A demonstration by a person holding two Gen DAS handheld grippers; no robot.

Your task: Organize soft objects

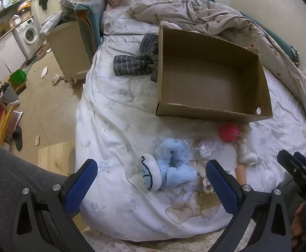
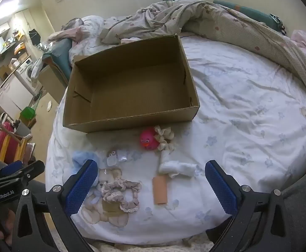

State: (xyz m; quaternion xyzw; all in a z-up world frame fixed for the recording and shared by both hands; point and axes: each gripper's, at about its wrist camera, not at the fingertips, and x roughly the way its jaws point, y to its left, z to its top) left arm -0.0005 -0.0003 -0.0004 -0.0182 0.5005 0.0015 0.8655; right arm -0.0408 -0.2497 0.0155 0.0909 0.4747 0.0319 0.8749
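An empty cardboard box [image 1: 211, 79] [image 2: 132, 84] sits on the bed. In front of it lie a light blue plush toy [image 1: 169, 163], a pink rubber duck [image 1: 228, 133] [image 2: 147, 139], a cream scrunchie [image 2: 163, 136], a beige lace scrunchie [image 2: 121, 193], a white sock [image 2: 177, 167], a peach strip [image 2: 159, 190] and a small clear packet [image 2: 115, 157]. My left gripper [image 1: 152, 185] is open and empty just above the blue plush. My right gripper [image 2: 152, 185] is open and empty above the scrunchie and strip.
A striped grey garment [image 1: 136, 63] lies left of the box. A crumpled quilt [image 2: 216, 19] is heaped at the bed's far side. The bed's left edge drops to the floor, with a cabinet [image 1: 69, 48] and cluttered shelves beyond.
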